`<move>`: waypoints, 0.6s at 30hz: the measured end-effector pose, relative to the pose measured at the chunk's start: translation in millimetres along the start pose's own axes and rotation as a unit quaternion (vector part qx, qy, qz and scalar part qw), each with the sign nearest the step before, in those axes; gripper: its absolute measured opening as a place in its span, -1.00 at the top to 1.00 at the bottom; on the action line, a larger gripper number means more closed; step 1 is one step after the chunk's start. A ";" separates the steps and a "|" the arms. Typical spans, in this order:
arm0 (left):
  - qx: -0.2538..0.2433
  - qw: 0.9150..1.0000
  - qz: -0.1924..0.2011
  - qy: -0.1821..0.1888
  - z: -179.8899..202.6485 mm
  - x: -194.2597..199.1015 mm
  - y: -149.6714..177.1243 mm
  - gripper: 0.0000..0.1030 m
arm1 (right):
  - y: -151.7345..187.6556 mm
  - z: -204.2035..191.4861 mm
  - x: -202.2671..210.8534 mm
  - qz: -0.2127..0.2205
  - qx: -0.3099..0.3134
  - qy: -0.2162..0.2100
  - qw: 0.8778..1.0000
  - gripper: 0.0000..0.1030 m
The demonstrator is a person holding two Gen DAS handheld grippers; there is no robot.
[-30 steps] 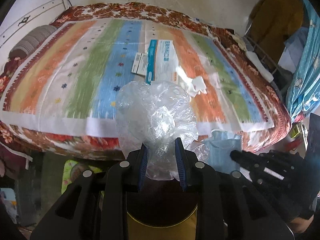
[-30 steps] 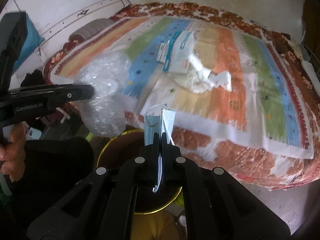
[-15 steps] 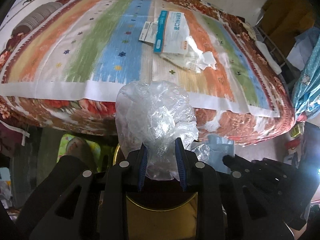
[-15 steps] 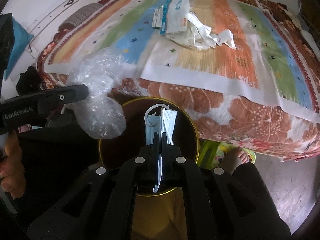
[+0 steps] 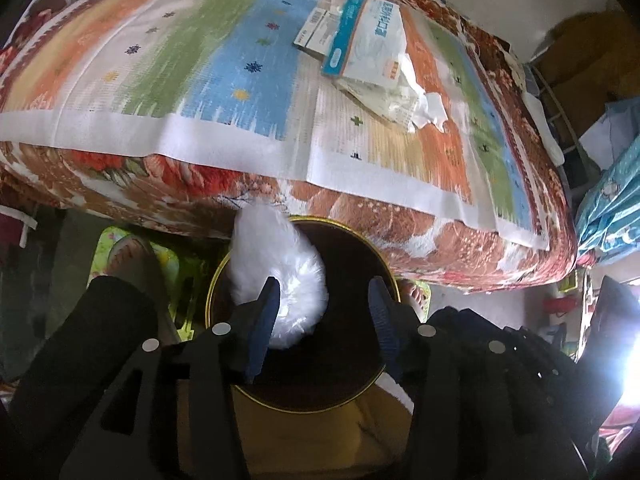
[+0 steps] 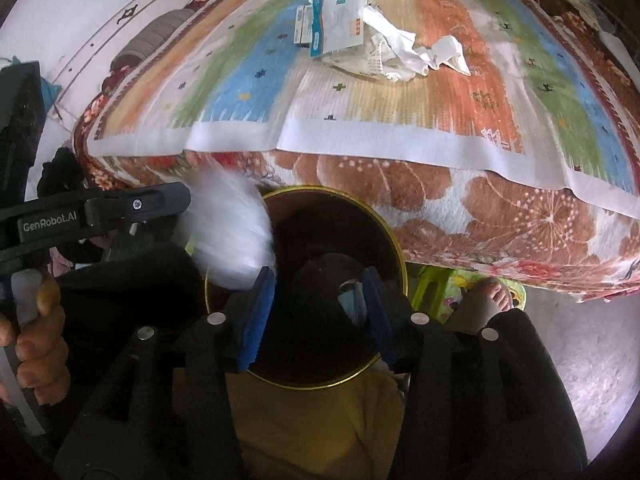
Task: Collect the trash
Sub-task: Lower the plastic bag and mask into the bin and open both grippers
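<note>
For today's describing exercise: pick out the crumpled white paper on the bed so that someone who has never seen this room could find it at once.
Start at the bed with the striped mat in orange, green and blue. Near the mat's middle lies a small pile of litter: a flat white packet with a blue edge and a small box. The crumpled white paper lies beside the packet toward the orange stripe, twisted and creased where its neighbours are flat and printed.
</note>
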State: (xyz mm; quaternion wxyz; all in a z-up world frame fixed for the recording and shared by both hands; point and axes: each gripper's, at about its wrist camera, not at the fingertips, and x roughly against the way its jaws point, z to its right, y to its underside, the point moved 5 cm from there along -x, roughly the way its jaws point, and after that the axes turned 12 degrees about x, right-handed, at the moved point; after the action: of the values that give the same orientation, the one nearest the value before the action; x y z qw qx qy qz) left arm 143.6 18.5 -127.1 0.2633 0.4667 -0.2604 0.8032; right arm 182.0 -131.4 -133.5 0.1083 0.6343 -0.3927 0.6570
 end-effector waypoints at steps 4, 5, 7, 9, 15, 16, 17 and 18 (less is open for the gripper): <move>0.010 1.000 0.007 0.007 -1.4 4.3 -6.9 0.03 | -5.0 4.4 3.1 0.009 -0.010 -0.005 1.000 0.08; 0.010 1.000 0.009 0.008 -1.5 5.1 -8.9 0.01 | -5.9 4.9 4.1 0.011 -0.011 -0.005 1.000 0.06; 0.011 1.000 0.017 0.009 -1.4 7.9 -14.2 -0.03 | -9.6 7.4 7.3 0.019 -0.014 -0.008 1.000 0.00; 0.015 1.000 0.026 0.010 -1.1 10.6 -21.4 -0.07 | -13.4 10.3 11.3 0.028 -0.017 -0.007 0.999 -0.03; 0.012 0.999 0.033 0.029 6.9 15.0 -32.0 -0.13 | -25.3 19.8 25.1 0.056 -0.021 0.003 0.998 -0.16; 0.004 0.999 0.038 0.027 10.3 15.2 -34.4 -0.15 | -27.3 21.5 26.9 0.059 -0.021 0.004 0.998 -0.18; 0.000 0.999 0.040 0.026 11.9 15.5 -36.0 -0.19 | -30.0 24.1 29.2 0.064 -0.022 0.006 0.998 -0.18; -0.004 0.999 0.042 0.025 14.2 15.8 -38.2 -0.21 | -33.8 26.8 31.5 0.068 -0.022 0.009 0.997 -0.19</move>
State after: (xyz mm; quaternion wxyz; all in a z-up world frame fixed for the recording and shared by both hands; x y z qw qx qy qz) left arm 171.1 39.7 -100.4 0.2375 0.4338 -0.2762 0.8241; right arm 218.3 -137.5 -94.8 0.0808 0.5974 -0.4485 0.6599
